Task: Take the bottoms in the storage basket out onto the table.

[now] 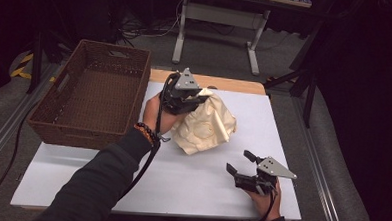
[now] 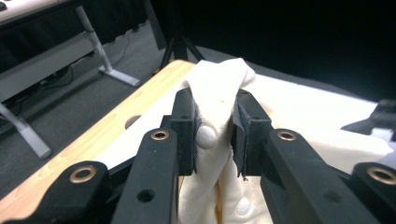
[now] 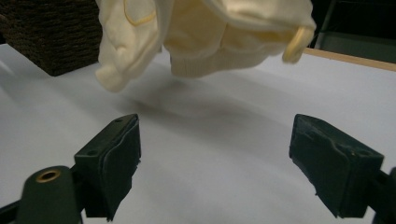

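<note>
Left claw point(image 2: 215, 126) pinches the cream garment point(image 1: 206, 123), lifting it beside the wicker basket point(image 1: 92, 93); right claw point(image 3: 229, 163) waits spread. Next, likely a swing over the basket.

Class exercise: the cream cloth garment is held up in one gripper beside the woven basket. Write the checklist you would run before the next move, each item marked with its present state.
1. Left gripper jaws clamp the cream cloth garment: ok.
2. Garment fully lifted off the white table: cannot tell.
3. Brown woven basket has room inside: ok.
4. Right gripper open, holding nothing: ok.
5. Right gripper apart from the garment: ok.
</note>
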Action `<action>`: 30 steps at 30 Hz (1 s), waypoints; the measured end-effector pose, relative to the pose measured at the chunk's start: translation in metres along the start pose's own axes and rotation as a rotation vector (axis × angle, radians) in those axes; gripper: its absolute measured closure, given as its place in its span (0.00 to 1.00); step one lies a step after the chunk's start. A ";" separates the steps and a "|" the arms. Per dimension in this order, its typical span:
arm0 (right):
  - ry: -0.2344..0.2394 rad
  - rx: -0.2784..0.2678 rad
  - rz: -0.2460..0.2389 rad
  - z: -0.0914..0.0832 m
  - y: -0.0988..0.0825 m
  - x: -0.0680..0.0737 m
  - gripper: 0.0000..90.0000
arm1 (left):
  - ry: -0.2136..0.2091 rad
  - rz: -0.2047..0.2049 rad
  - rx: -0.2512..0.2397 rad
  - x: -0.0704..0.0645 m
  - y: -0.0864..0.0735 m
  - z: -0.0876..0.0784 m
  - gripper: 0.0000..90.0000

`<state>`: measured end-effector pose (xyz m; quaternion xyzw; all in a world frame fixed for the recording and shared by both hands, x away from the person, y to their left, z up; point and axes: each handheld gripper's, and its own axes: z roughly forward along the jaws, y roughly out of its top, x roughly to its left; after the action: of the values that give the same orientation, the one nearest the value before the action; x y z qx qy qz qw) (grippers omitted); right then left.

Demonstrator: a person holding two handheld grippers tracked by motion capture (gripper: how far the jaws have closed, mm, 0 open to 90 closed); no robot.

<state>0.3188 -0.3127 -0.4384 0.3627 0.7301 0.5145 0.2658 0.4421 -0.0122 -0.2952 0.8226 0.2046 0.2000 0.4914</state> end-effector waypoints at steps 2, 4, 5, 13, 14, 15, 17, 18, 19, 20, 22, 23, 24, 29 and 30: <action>-0.001 -0.010 0.006 -0.001 0.000 -0.001 0.22 | 0.014 0.015 0.009 -0.003 -0.005 0.007 0.82; -0.001 -0.008 0.005 -0.001 0.000 -0.001 0.23 | 0.020 0.018 0.022 -0.005 -0.009 0.012 0.81; 0.001 -0.004 0.007 -0.001 0.000 -0.001 0.24 | 0.027 0.023 0.028 -0.006 -0.010 0.015 0.81; 0.023 -0.009 0.001 -0.001 0.000 -0.001 0.30 | 0.016 0.002 0.024 -0.009 -0.017 0.022 0.79; 0.021 -0.011 -0.001 -0.001 0.000 -0.001 0.30 | 0.015 0.002 0.022 -0.009 -0.018 0.021 0.79; 0.021 -0.009 0.001 -0.001 0.000 -0.001 0.30 | 0.013 -0.003 0.021 -0.009 -0.018 0.021 0.78; 0.022 -0.010 0.004 -0.001 0.000 -0.001 0.30 | 0.006 -0.001 0.020 -0.010 -0.019 0.020 0.76; 0.019 -0.009 0.003 -0.001 0.000 -0.001 0.30 | 0.003 -0.001 0.024 -0.010 -0.019 0.019 0.74; 0.019 -0.009 0.003 -0.001 0.000 -0.001 0.30 | 0.001 0.005 0.029 -0.011 -0.020 0.018 0.73; 0.020 -0.008 0.002 0.000 0.000 -0.001 0.30 | 0.000 0.009 0.027 -0.012 -0.020 0.017 0.72; 0.016 -0.003 0.002 0.000 0.000 0.000 0.30 | -0.003 -0.002 0.022 -0.013 -0.022 0.015 0.71; 0.019 -0.004 0.007 0.001 0.000 0.000 0.30 | -0.009 -0.001 0.017 -0.013 -0.023 0.014 0.70; 0.021 -0.003 0.006 0.001 -0.001 0.000 0.30 | -0.005 0.004 0.016 -0.013 -0.023 0.012 0.68; 0.019 0.010 0.007 0.002 -0.001 0.001 0.31 | -0.009 0.026 0.009 -0.015 -0.026 0.003 0.58; 0.021 0.014 0.007 0.003 -0.001 0.001 0.31 | -0.007 0.036 0.002 -0.015 -0.027 0.000 0.55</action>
<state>0.3199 -0.3106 -0.4406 0.3616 0.7352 0.5140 0.2538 0.4255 -0.0087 -0.3212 0.8274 0.1884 0.2056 0.4874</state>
